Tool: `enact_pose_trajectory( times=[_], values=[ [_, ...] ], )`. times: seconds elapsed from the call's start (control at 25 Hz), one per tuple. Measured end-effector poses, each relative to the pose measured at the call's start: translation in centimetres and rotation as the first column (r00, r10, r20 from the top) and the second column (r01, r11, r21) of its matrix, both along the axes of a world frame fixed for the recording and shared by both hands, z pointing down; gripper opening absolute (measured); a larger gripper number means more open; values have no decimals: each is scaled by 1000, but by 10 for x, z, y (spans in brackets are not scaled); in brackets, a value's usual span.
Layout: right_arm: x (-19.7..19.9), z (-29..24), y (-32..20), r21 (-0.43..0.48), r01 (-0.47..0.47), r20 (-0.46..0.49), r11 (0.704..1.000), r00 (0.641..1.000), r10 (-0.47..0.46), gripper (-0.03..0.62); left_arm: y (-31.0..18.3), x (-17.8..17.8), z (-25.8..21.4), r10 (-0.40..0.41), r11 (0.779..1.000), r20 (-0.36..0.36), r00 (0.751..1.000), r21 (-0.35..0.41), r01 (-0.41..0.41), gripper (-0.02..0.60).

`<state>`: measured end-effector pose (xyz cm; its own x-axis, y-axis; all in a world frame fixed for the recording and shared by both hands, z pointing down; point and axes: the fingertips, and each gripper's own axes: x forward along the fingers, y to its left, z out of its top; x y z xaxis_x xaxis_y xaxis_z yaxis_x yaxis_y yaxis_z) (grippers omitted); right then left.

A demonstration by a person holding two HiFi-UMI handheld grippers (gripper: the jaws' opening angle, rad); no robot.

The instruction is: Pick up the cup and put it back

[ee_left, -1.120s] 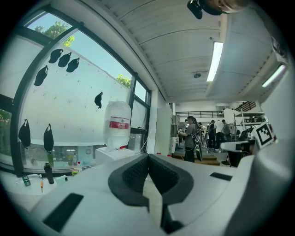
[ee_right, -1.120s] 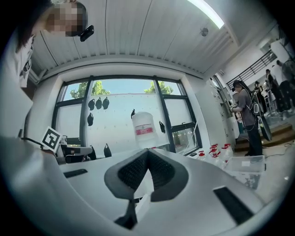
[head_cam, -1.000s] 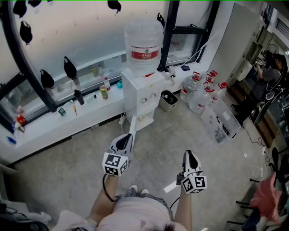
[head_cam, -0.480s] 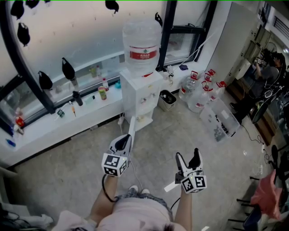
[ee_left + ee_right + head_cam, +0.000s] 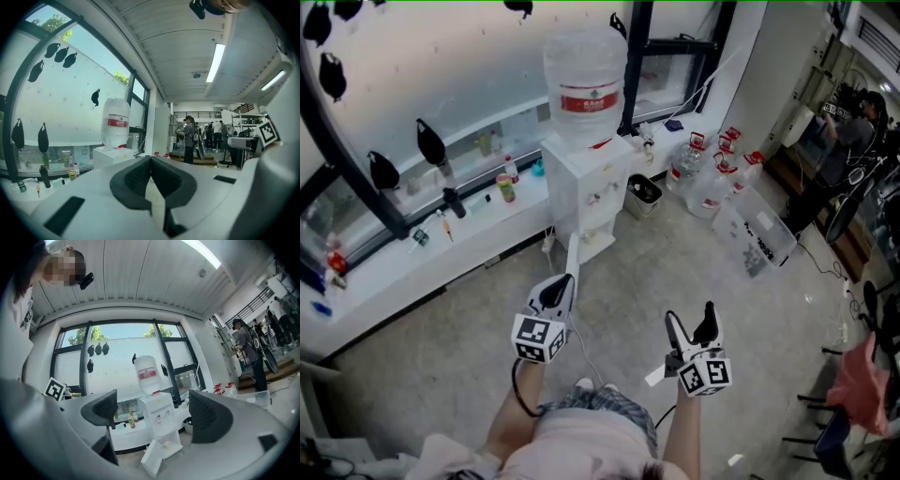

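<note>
Tongs, two, left tongs (image 5: 567, 281) closed, right tongs (image 5: 690, 316) just opening, empty, one dispenser (image 5: 581, 183)

The small bottles (image 5: 504, 186) on the window counter (image 5: 394, 264) are too small to identify in the head view. The open lower compartment of the water dispenser (image 5: 584, 183) holds 1 small pale item (image 5: 166, 445); its type cannot be determined. In the left gripper view, the body of the left gripper (image 5: 151, 161) hides the dispenser's lower half and the floor. The bottom edge of the head view cuts off the person's torso (image 5: 581, 446).
</note>
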<state>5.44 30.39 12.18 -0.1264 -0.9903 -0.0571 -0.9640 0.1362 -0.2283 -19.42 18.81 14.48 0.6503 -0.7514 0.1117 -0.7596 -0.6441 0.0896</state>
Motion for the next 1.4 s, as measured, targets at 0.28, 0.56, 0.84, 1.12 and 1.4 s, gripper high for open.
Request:
enact_pose_trajectory(
  times=[0.28, 0.56, 0.84, 1.12, 1.4],
  values=[
    [0, 8, 3, -1, -44, 0, 999, 999, 44, 471, -5, 0, 5, 42, 999, 10, 999, 9, -42, 25],
    [8, 5, -11, 7, -55, -13, 998, 998, 55, 471, -24, 11, 4, 57, 998, 4, 998, 13, -57, 25],
    [27, 10, -39, 17, -59, 0, 998, 998, 59, 471, -54, 34, 7, 66, 998, 8, 998, 23, -66, 26],
    [64, 28, -104, 0, -39, 16, 999, 999, 39, 471, -110, 67, 18, 44, 999, 31, 999, 16, -44, 25],
    [105, 37, -221, -10, 70, -7, 998, 998, -70, 471, -199, 108, 31, -42, 999, 37, 998, 11, 41, 25]
  ],
)
